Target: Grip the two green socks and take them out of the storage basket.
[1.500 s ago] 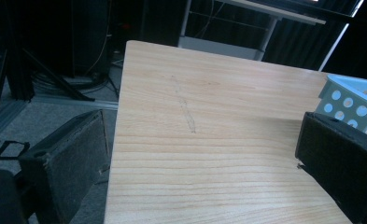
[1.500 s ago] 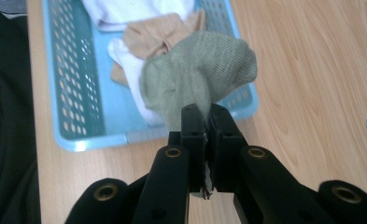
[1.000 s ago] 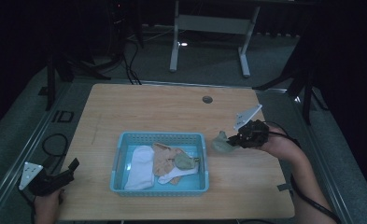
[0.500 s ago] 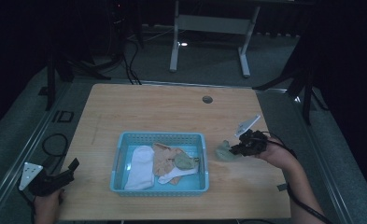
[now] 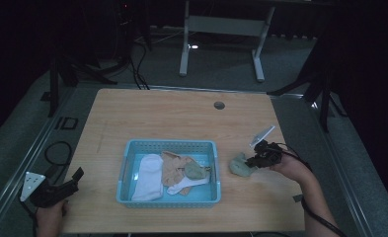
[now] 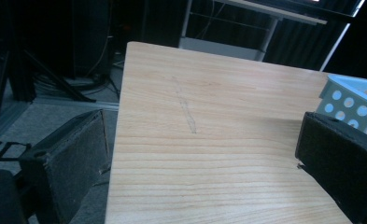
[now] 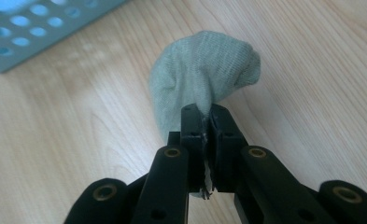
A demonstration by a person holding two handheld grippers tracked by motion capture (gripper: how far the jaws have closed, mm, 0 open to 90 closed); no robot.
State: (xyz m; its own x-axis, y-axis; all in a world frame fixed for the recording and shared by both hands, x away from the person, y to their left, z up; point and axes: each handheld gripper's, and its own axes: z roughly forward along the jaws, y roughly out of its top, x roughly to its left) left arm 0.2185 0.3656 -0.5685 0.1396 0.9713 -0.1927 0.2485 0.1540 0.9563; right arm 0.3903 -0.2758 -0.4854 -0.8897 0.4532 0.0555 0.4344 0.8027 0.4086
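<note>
The right claw (image 5: 253,161) has its jaws pinched tight on a pale green sock (image 5: 240,164), with a fold of the knit caught between the pads. In the right gripper view the sock (image 7: 201,74) bulges out just ahead of the jaw tips as a rounded bunch, and its underside rests on the wooden desk (image 7: 69,140). From the high view the sock lies on the desk just to the right of the blue perforated basket (image 5: 127,163), near its right wall but apart from it, with the claw on the sock's right side and the person's hand behind it.

Inside the basket lie a white sock (image 5: 147,177), a tan piece of cloth (image 5: 174,165) and another greenish sock (image 5: 195,171), piled against one another.

The left claw (image 5: 73,180) sits at the desk's near left corner, well apart from the basket. In the left gripper view its two jaws stand wide apart with nothing between them but bare desk (image 6: 209,140); a corner of the basket (image 6: 349,100) shows at the right.
</note>
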